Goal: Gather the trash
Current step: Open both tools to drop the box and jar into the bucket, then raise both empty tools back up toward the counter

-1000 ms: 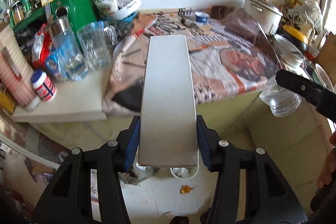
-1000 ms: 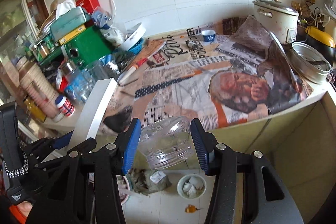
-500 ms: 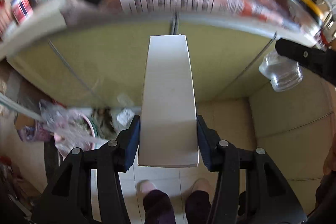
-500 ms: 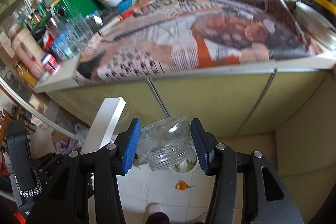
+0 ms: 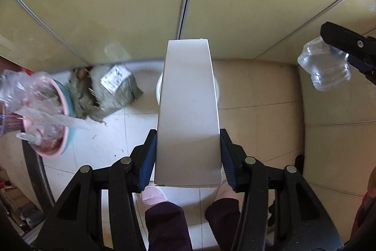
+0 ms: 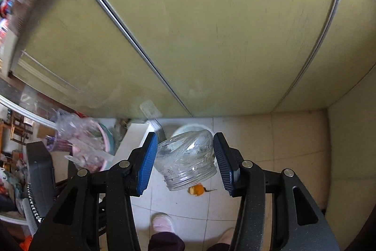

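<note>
My left gripper (image 5: 187,157) is shut on a long white box (image 5: 189,109), which points down over a small white bin (image 5: 159,86) on the floor and hides most of it. My right gripper (image 6: 184,158) is shut on a crushed clear plastic jar (image 6: 186,158), held above the same white bin (image 6: 188,127). The jar (image 5: 325,69) and a right finger also show at the right of the left wrist view. In the right wrist view the white box (image 6: 131,140) shows at the left.
Yellow-green cabinet doors (image 6: 211,39) rise just ahead. A pink basin of plastic scraps (image 5: 47,114) and a grey sack (image 5: 110,88) sit on the tiled floor at left. An orange peel (image 6: 197,189) lies on the floor. The person's slippered feet (image 5: 154,195) stand below.
Both grippers have dropped from countertop height to near the floor and tilted downward. The cluttered counter has left both views. The box and the jar stay gripped.
</note>
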`<state>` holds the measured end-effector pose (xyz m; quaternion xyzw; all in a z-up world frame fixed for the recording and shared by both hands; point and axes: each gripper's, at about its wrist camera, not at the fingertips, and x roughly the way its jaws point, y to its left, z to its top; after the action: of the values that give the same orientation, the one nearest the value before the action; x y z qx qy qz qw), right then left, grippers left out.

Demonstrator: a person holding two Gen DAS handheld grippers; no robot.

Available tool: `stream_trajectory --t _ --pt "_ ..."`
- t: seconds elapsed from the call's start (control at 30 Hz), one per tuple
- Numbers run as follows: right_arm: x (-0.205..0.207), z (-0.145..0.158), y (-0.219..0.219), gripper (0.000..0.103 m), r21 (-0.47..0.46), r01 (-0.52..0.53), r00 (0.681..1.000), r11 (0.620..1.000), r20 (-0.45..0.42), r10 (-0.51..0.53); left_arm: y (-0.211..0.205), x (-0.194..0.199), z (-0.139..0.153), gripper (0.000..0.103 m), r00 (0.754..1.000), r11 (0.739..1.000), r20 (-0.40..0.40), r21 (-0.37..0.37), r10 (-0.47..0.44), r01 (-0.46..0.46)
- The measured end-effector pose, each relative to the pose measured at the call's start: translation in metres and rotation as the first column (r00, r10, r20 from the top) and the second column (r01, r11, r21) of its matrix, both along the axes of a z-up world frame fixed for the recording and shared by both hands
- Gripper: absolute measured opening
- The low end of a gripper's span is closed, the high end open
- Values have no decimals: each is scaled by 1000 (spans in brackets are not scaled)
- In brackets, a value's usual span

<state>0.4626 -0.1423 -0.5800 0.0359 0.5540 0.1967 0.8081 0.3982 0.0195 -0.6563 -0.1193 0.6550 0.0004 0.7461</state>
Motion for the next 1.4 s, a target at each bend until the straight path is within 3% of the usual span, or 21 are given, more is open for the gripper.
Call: stream_trajectory --t 0.17,0.33,0.43,0.53,0.7,0.8,0.83,0.9,0.97,1.2,1.4 --pt "7 -61 22 46 -5 -26 998 1000 -50 25 -1 14 -59 50 999 1000 -32 -9 -5 5" --pt "14 -83 41 47 1 -69 997 998 -47 69 -1 33 -85 51 1000 1000 -11 -9 8 -8" --pt "17 -86 47 48 -15 -92 995 996 -42 92 7 41 -90 62 999 999 -22 8 44 -44" --pt "23 -85 46 54 -28 -108 991 994 -77 106 14 43 -83 62 997 997 -26 -7 72 -73" --pt "25 -67 37 54 -38 -94 992 995 -93 90 24 42 -53 62 997 997 -9 19 70 -70" --pt "22 -42 28 54 -37 -78 993 996 -86 75 30 40 -20 62 998 998 6 26 65 -65" --pt "21 -32 26 54 -40 -74 994 996 -82 71 31 39 -4 62 997 991 17 108 73 -74" --pt "18 -7 25 54 -43 -64 996 997 -72 61 31 38 32 62 997 990 46 119 68 -73" --pt "13 24 23 54 -42 -59 997 997 -54 57 35 38 60 62 994 993 79 85 78 -85" --pt "-11 142 23 54 -54 -35 998 998 51 38 46 30 201 62 975 993 212 88 61 -81" --pt "-40 251 22 54 -57 25 980 998 200 -13 62 19 325 62 934 995 357 82 20 -53"
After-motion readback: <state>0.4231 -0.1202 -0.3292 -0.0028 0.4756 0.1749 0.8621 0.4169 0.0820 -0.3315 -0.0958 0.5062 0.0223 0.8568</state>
